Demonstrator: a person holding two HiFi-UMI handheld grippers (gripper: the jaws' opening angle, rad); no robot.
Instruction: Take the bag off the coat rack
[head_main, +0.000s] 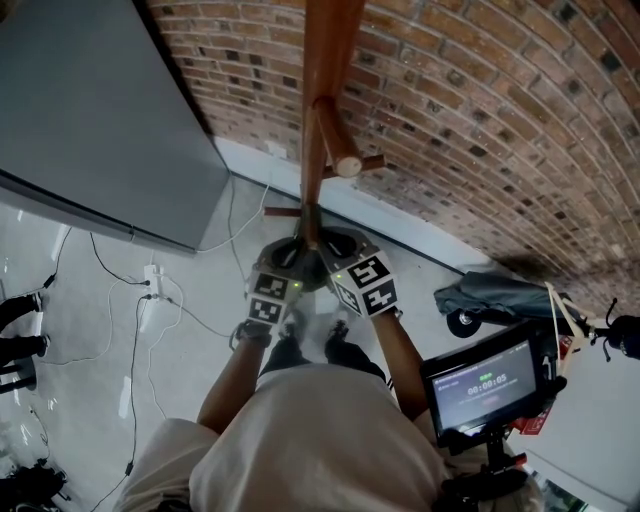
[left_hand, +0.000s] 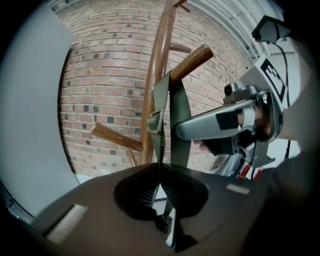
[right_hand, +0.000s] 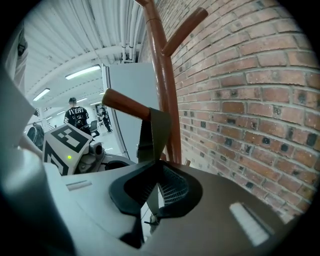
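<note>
A wooden coat rack (head_main: 320, 120) stands against the brick wall, with an angled peg (head_main: 338, 140) on it. An olive bag strap (left_hand: 179, 115) loops over the peg (left_hand: 192, 62), and one strand carries a buckle (left_hand: 156, 122). My left gripper (left_hand: 160, 167) is shut on the buckle strand just below the peg. My right gripper (right_hand: 159, 165) is shut on the strap (right_hand: 152, 132) under the same peg (right_hand: 125, 104). From the head view both grippers, left (head_main: 290, 255) and right (head_main: 335, 250), sit side by side at the pole. The bag's body is hidden beneath them.
The brick wall (head_main: 480, 110) curves behind the rack. A grey panel (head_main: 90, 110) stands to the left, with cables and a power strip (head_main: 152, 280) on the floor. A monitor on a stand (head_main: 485, 385) and a wheeled cart (head_main: 500, 300) are at the right. A person (right_hand: 76, 116) stands far off.
</note>
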